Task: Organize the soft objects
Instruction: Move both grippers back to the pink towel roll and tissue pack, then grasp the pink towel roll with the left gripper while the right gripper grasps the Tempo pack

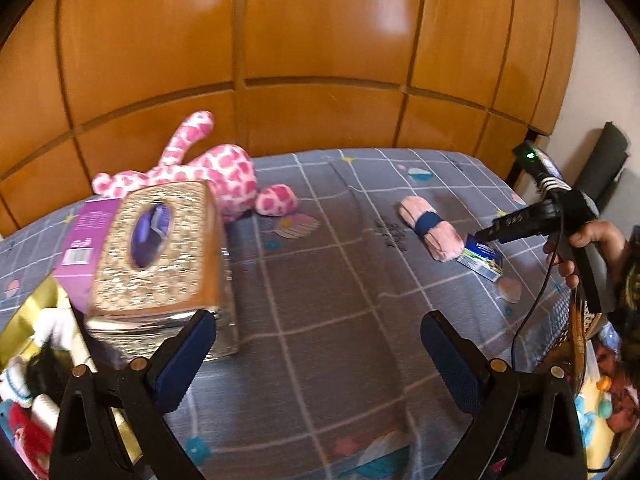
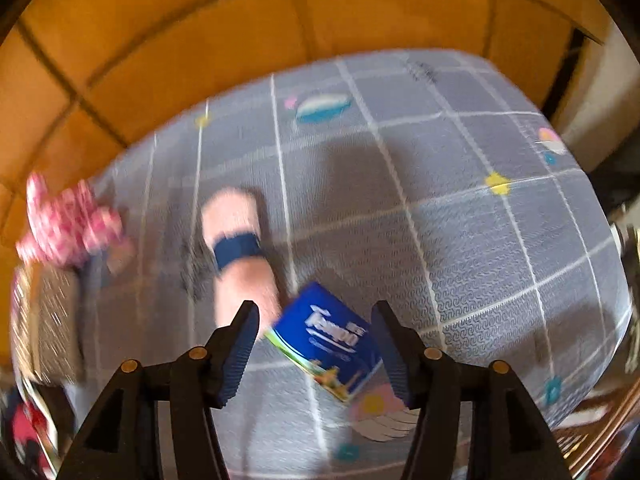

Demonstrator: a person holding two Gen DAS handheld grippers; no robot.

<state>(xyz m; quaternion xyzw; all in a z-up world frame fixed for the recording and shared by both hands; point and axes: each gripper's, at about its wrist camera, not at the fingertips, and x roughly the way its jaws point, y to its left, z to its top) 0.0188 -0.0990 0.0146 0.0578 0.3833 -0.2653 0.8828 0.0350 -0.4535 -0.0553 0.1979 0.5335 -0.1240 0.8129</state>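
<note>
A pink-and-white spotted plush toy lies at the back left of the bed; it also shows blurred in the right wrist view. A pink rolled cloth with a navy band lies right of centre, also in the right wrist view. A blue tissue pack lies beside it. My right gripper is open, its fingers either side of the blue pack; it shows in the left wrist view too. My left gripper is open and empty over the bedsheet.
A glittery tissue box with a purple box behind it stands at the left. A gold-edged container of toys sits at the far left. A wooden panelled headboard runs behind the bed. Colourful items lie at the right edge.
</note>
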